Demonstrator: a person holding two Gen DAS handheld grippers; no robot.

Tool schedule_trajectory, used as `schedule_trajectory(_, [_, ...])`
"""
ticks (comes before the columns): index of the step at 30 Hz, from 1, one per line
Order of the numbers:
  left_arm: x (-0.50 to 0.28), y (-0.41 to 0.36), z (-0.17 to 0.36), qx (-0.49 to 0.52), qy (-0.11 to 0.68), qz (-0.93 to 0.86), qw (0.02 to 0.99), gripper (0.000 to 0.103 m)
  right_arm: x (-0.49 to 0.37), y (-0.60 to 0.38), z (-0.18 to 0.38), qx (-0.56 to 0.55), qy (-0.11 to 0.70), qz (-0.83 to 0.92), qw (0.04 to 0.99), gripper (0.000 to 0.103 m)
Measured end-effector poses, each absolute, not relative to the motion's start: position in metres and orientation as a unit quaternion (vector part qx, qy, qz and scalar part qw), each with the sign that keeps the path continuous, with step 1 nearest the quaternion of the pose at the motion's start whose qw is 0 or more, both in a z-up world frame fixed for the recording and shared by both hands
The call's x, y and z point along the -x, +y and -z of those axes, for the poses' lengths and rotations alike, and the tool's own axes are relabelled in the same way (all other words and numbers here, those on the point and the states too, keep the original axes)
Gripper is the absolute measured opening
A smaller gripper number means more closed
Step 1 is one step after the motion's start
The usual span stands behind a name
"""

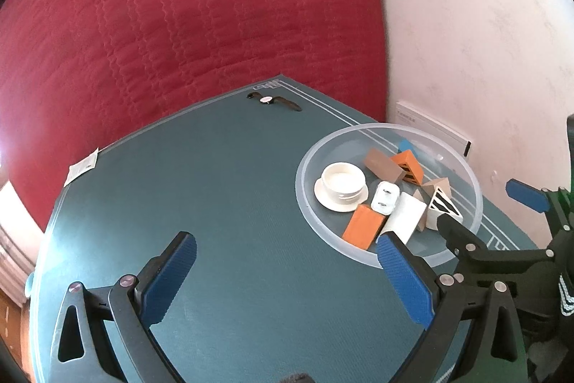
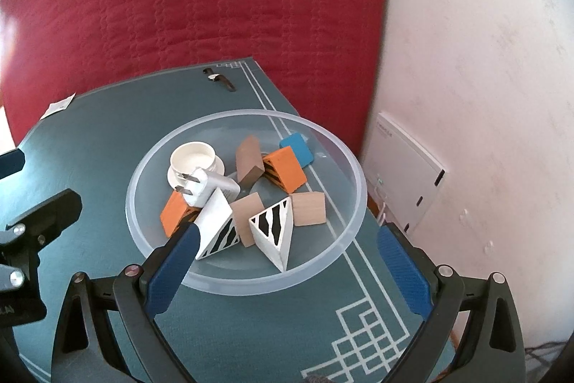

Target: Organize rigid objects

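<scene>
With most blocks in clear bowl [image 2: 353, 167], only watch [image 1: 273, 101] left out, upper centre of left view, strap running left-right. Left gripper [image 1: 287, 279] nearer, jaws apart, empty; right gripper [image 2: 287, 275] likewise, over bowl.

You're working in soft, even daylight, bright enough to read every colour. In the left wrist view a white flare burns out the far left edge of the frame, and the wall [image 1: 484, 24] at upper right is washed pale. Shadows under the clear bowl [image 2: 247, 270] are faint and soft-edged. Both views bend hard like a fisheye: the mat [image 1: 233, 203] edges curve, and the corners fall to black. The red quilt [image 2: 197, 6] looks slightly soft, its right edge smeared.
</scene>
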State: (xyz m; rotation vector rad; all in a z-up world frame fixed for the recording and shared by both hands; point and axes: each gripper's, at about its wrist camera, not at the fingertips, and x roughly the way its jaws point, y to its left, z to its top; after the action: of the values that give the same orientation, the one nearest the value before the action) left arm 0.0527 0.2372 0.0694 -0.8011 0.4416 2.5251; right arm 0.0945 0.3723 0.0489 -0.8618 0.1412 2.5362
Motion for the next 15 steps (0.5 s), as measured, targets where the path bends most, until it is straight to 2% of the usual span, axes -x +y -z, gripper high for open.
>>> schedule_trajectory(15, [-0.0549, 0.2358, -0.068, 0.286, 0.163, -0.917, 0.225, 0.102, -0.0927, 0.3747, -0.0476, 0.318, 0.052, -0.919, 0.228, 0.1])
